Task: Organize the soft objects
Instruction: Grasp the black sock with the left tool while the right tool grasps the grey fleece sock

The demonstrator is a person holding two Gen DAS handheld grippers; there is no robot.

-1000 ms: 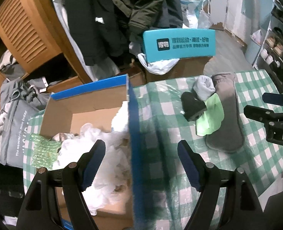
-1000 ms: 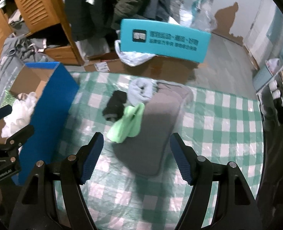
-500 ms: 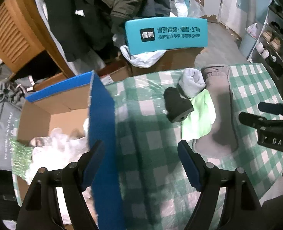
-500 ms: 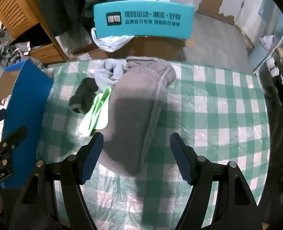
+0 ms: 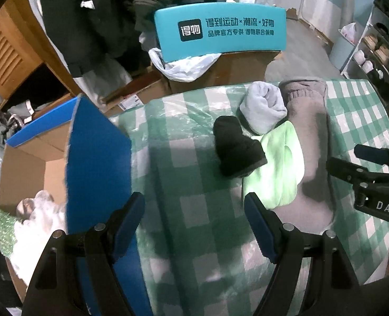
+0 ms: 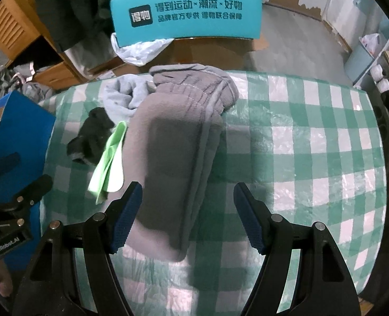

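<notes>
Both grippers hung spread and empty: the right gripper [image 6: 187,214] straddled the long grey sock [image 6: 178,144], seemingly lined up to pinch it, while the left gripper [image 5: 194,221] waited beside the blue box [image 5: 97,163], probably the destination.

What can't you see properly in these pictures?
- Left view: the blue box hides most of the white stuffing behind its wall.
- Both views: the grey cloth hides the tablecloth beneath it.
- Left view: the black sock covers part of the green cloth.
- Right view: the shoes on the shelf are too small to tell apart.
</notes>
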